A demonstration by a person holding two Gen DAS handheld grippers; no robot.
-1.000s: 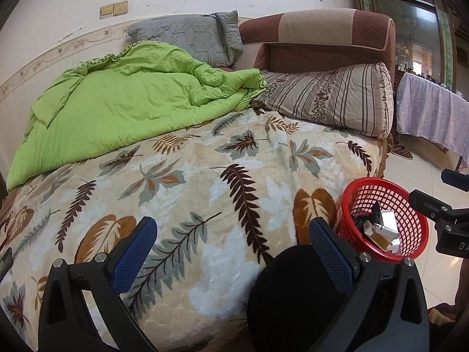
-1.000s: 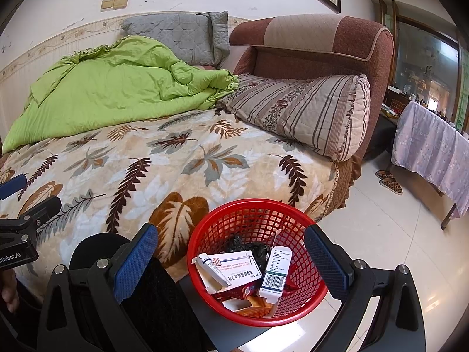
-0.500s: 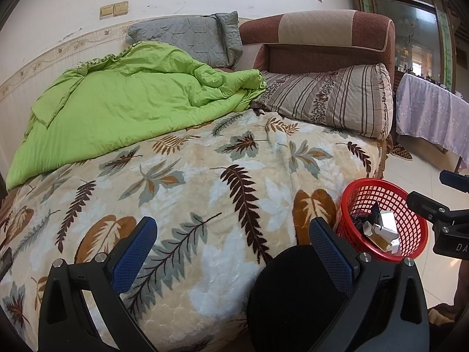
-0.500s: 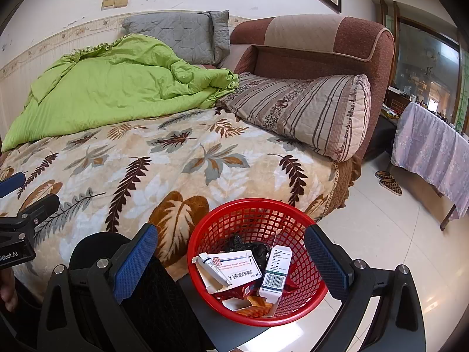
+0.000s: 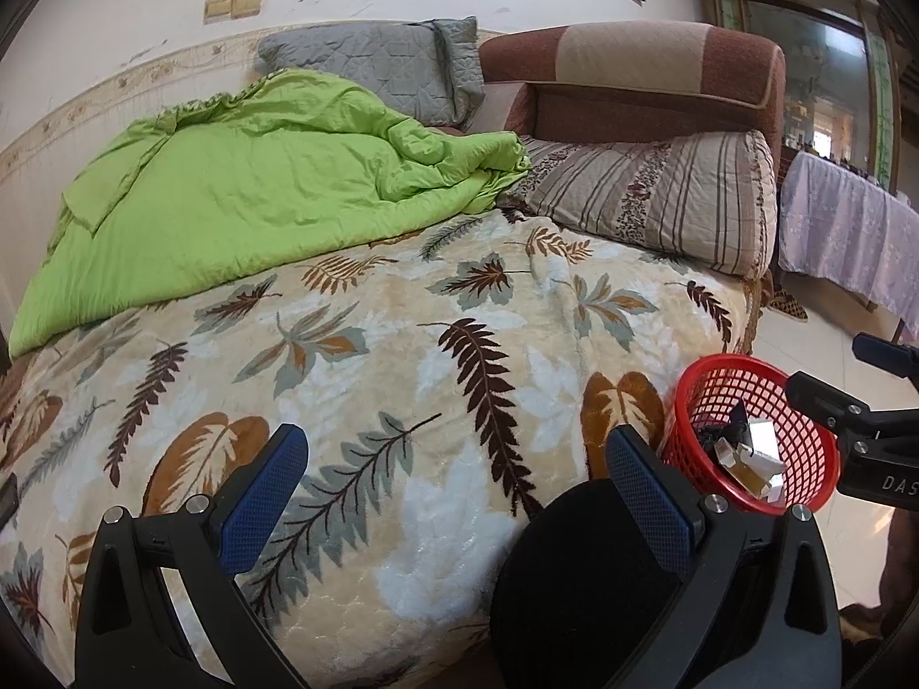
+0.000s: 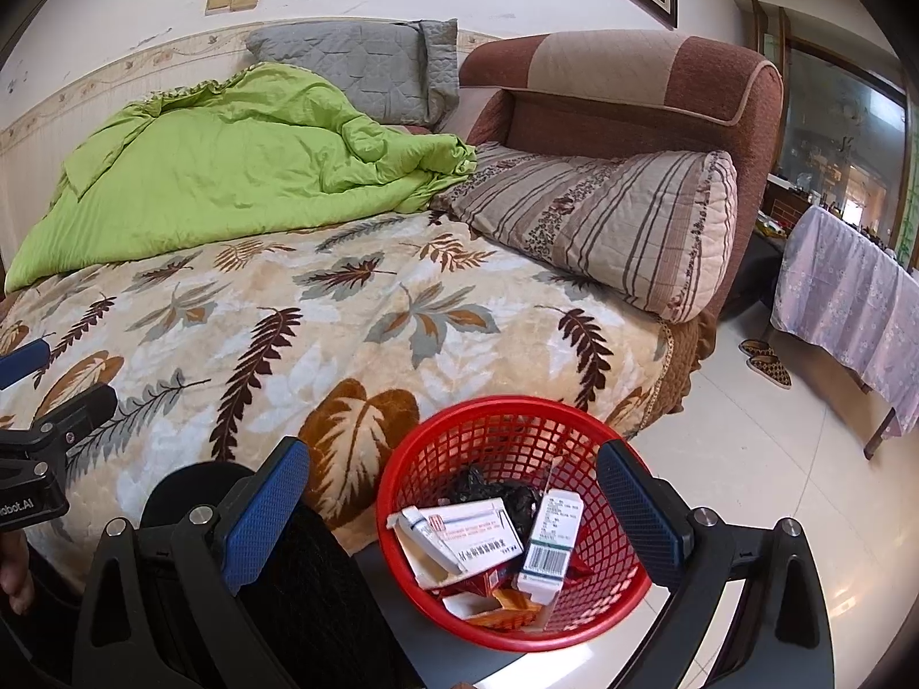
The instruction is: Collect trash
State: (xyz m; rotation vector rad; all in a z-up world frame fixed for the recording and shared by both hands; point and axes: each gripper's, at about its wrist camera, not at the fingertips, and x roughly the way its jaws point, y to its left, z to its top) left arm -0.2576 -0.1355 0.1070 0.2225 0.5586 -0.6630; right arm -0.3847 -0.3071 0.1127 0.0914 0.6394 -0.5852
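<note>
A red mesh basket (image 6: 505, 430) stands on the floor beside the bed, holding white medicine boxes (image 6: 477, 534), a barcode carton (image 6: 551, 545), orange scraps and a black bag. My right gripper (image 6: 454, 494) hangs open just above the basket, with nothing between its blue pads. In the left wrist view the same basket (image 5: 741, 396) sits at the right. My left gripper (image 5: 459, 488) is open and empty over the leaf-patterned blanket (image 5: 373, 356). I see no loose trash on the blanket.
A green quilt (image 5: 241, 201), a grey pillow (image 5: 379, 63) and a striped pillow (image 5: 660, 195) lie on the bed against a brown headboard (image 5: 643, 57). A cloth-covered table (image 6: 850, 287) and slippers (image 6: 764, 362) stand on the tiled floor at right. A dark round shape (image 5: 574, 585) sits low in front.
</note>
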